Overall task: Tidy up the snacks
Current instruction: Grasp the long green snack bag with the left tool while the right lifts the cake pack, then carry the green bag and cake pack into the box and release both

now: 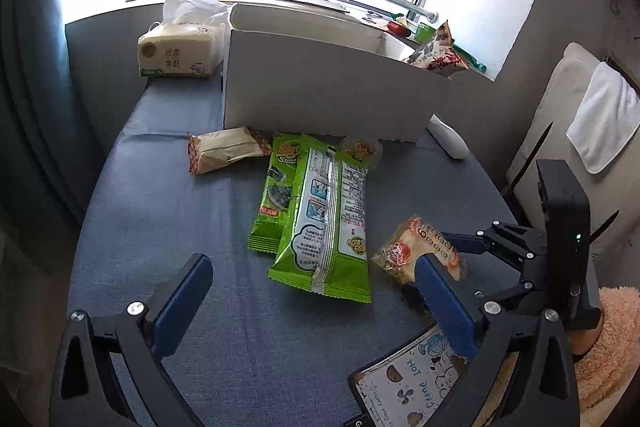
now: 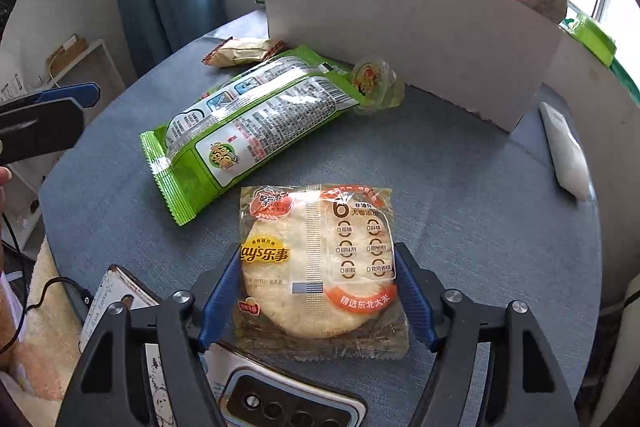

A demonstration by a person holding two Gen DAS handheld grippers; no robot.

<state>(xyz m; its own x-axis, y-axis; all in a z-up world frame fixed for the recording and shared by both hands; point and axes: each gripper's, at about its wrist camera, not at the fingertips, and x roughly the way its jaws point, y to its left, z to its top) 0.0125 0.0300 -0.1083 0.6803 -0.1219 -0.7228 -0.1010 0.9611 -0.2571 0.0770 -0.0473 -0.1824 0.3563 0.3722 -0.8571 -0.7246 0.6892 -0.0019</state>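
My right gripper [image 2: 318,293] is shut on a clear Lay's rice cracker pack [image 2: 320,267], its blue pads pressing both sides; the pack also shows in the left wrist view [image 1: 416,247]. My left gripper [image 1: 312,291] is open and empty above the blue table. Two long green snack packs [image 1: 324,211] lie side by side in the middle, also seen in the right wrist view [image 2: 248,123]. A tan wrapped snack [image 1: 224,149] and a small clear candy pack [image 1: 360,151] lie by the white box [image 1: 320,83]. A red-and-white bag [image 1: 436,55] sticks out of the box.
A tissue pack [image 1: 176,55] stands left of the box. A white remote-like object [image 1: 446,141] lies right of it. A phone with a cartoon case [image 1: 408,383] lies at the table's near edge. A cushioned chair [image 1: 568,131] stands to the right.
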